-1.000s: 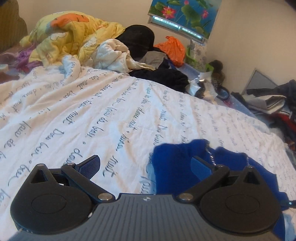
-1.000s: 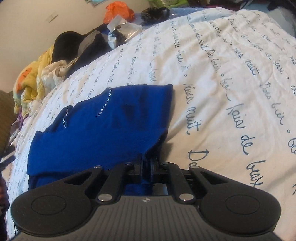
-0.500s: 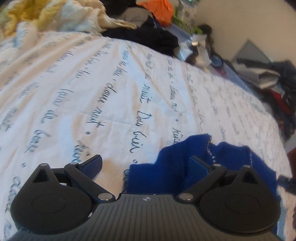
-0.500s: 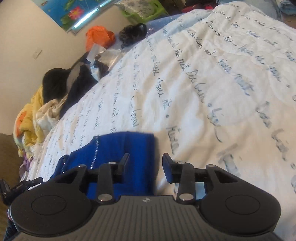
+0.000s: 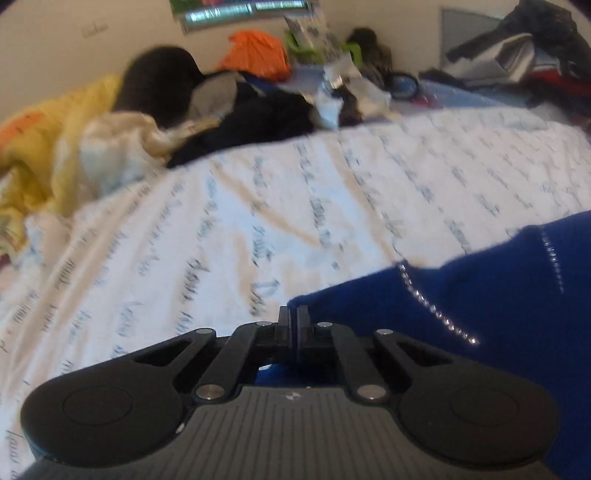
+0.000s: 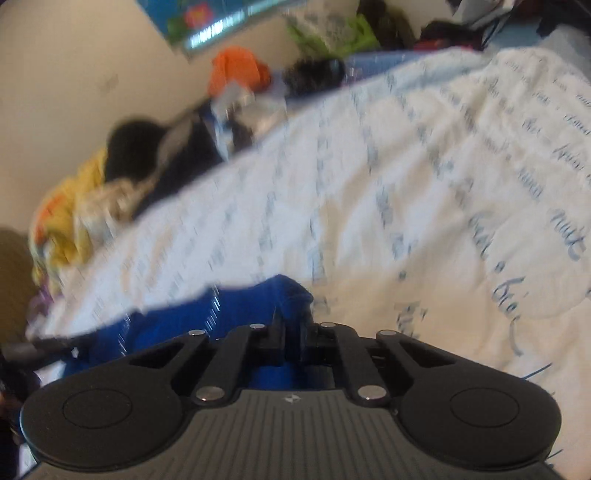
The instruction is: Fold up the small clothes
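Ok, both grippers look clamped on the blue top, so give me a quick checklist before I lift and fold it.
1. Left gripper shut on the blue top: ok, a corner is pinched.
2. Right gripper shut on the blue top: ok.
3. White printed bedspread not caught in either grip: cannot tell.
4. Open bedspread ahead to lay the fold: ok.
5. Clothes pile clear of the top: ok, at the far edge.
6. Top lying flat: cannot tell, pictures blurred.

A white bedspread (image 5: 295, 206) printed with rows of blue cursive script covers the bed. Along its far edge lie a crumpled yellow quilt (image 5: 44, 155), a black garment (image 5: 258, 122) and an orange plastic bag (image 5: 258, 55). A flower poster (image 6: 221, 18) hangs on the beige wall.
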